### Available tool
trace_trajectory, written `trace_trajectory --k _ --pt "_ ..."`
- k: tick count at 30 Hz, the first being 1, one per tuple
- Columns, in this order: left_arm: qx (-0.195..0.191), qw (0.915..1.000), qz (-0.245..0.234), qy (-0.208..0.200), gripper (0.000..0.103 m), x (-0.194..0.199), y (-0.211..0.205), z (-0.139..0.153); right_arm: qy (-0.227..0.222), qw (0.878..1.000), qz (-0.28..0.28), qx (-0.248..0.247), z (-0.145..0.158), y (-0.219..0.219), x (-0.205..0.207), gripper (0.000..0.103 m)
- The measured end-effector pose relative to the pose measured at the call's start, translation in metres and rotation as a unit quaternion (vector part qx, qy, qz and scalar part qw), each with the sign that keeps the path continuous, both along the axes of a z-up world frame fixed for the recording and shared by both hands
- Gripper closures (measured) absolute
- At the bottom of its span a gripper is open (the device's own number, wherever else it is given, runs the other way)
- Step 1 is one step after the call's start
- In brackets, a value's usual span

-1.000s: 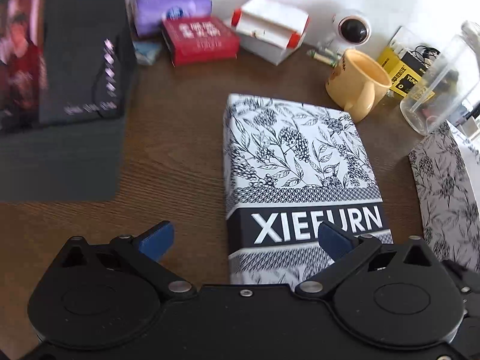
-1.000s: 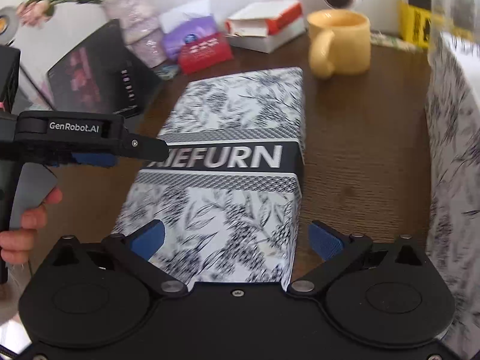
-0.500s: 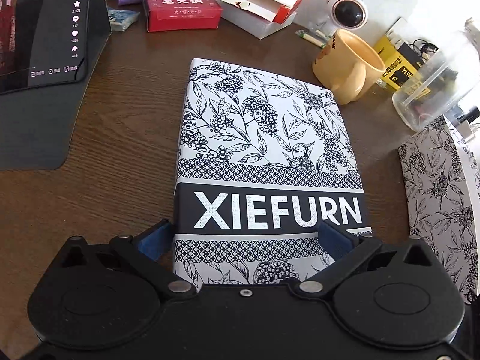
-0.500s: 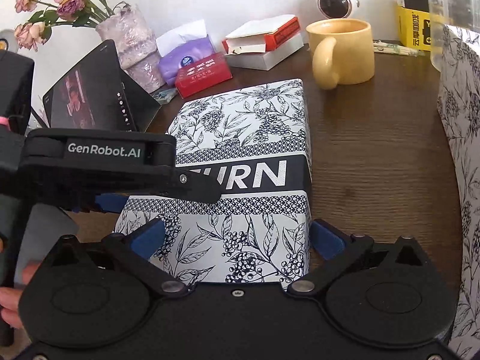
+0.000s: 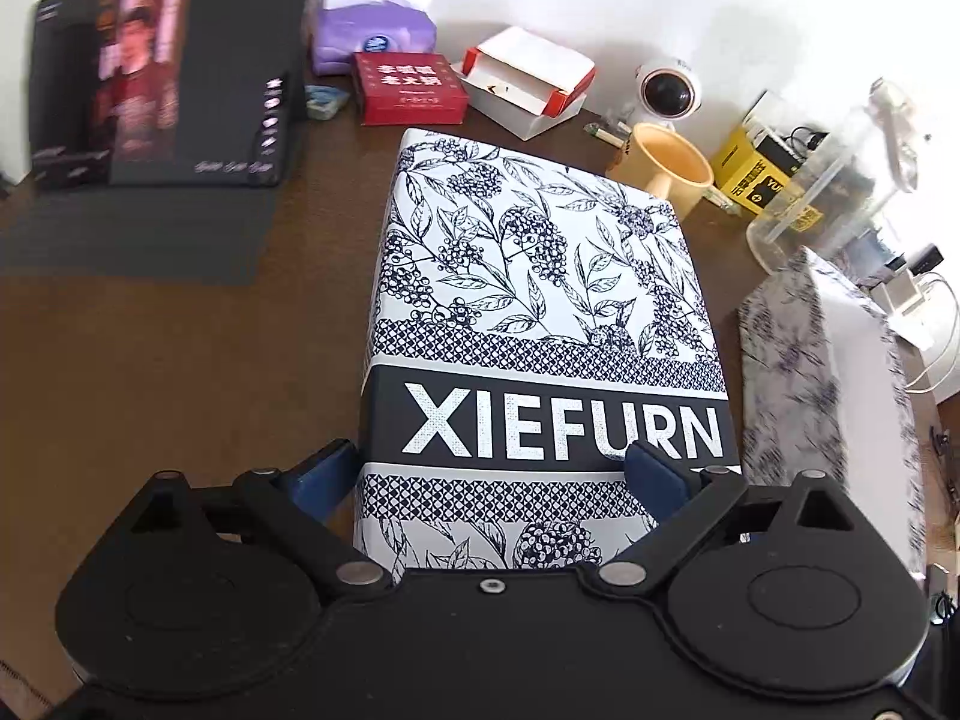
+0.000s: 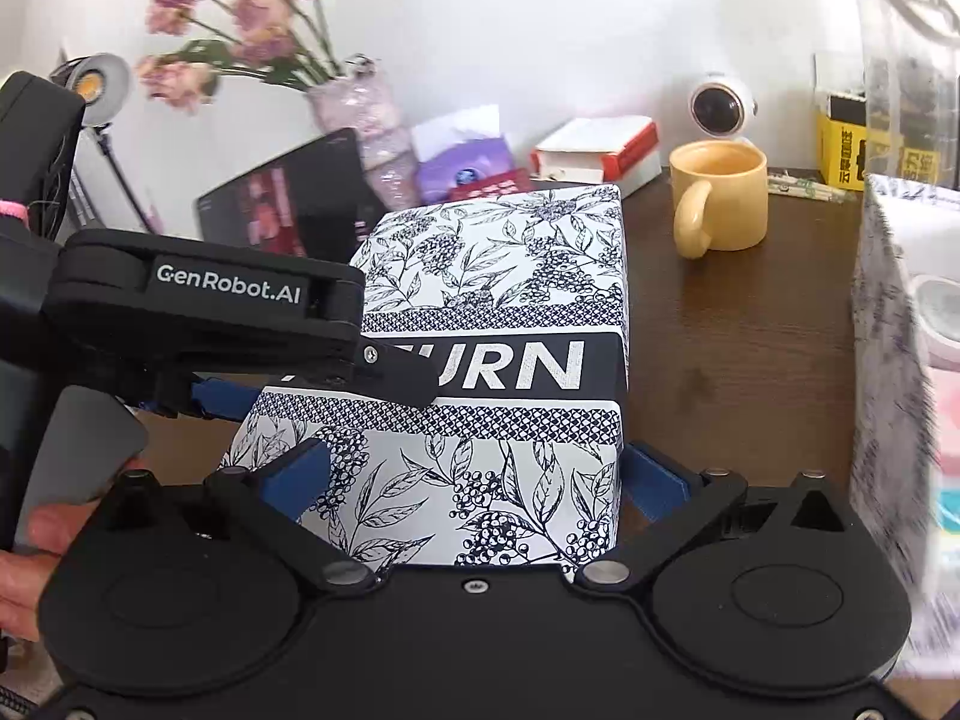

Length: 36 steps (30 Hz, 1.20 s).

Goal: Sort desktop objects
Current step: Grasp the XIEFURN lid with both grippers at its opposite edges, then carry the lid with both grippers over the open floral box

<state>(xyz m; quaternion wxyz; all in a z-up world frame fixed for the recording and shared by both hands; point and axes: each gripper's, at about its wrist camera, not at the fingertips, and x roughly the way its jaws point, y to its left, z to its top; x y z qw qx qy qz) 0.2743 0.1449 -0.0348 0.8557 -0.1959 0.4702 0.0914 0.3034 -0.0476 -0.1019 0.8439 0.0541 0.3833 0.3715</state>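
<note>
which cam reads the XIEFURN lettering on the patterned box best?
Left wrist. The whole word on the patterned box is legible between the left gripper fingers. In the right wrist view the left gripper's body covers the first letters, leaving only "URN" showing on the box.

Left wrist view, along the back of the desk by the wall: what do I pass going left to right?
Tablet → purple tissue pack → red box → open white-and-red carton → small white camera → yellow mug → yellow-and-black package → clear plastic container.
</note>
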Motion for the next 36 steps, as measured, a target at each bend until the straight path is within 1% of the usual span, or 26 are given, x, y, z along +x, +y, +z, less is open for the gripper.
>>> trace_trajectory --k 4,8,10,15,19,26,31,36 --pt "-0.003 0.9997 0.021 -0.008 0.009 -0.05 -0.033 0.011 -0.008 1.0 0.011 0.006 0.016 -0.009 -0.053 0.0" --pt "-0.007 0.9992 0.038 -0.013 0.011 -0.102 -0.074 0.015 -0.009 1.0 0.027 0.001 0.027 -0.031 -0.111 0.0" --pt "-0.013 0.999 0.041 -0.014 0.012 -0.128 -0.096 0.016 -0.009 1.0 0.026 -0.002 0.032 -0.045 -0.142 0.0" --pt "-0.029 0.9992 0.027 -0.004 0.012 -0.176 -0.153 0.016 -0.005 1.0 0.004 -0.016 0.044 -0.094 -0.207 0.0" --pt "-0.039 0.9992 0.001 0.006 0.012 -0.192 -0.189 0.013 0.001 0.999 -0.025 -0.023 0.049 -0.124 -0.246 0.0" --pt "-0.035 0.9985 -0.041 0.011 0.012 -0.208 -0.233 0.007 0.011 0.998 -0.064 -0.025 0.046 -0.162 -0.281 0.0" --pt "-0.032 0.9979 -0.056 0.01 0.012 -0.212 -0.243 0.006 0.011 0.997 -0.074 -0.023 0.043 -0.174 -0.289 0.0" --pt "-0.027 0.9975 -0.066 0.0 0.012 -0.217 -0.246 0.011 0.002 0.997 -0.08 -0.016 0.046 -0.183 -0.29 0.0"
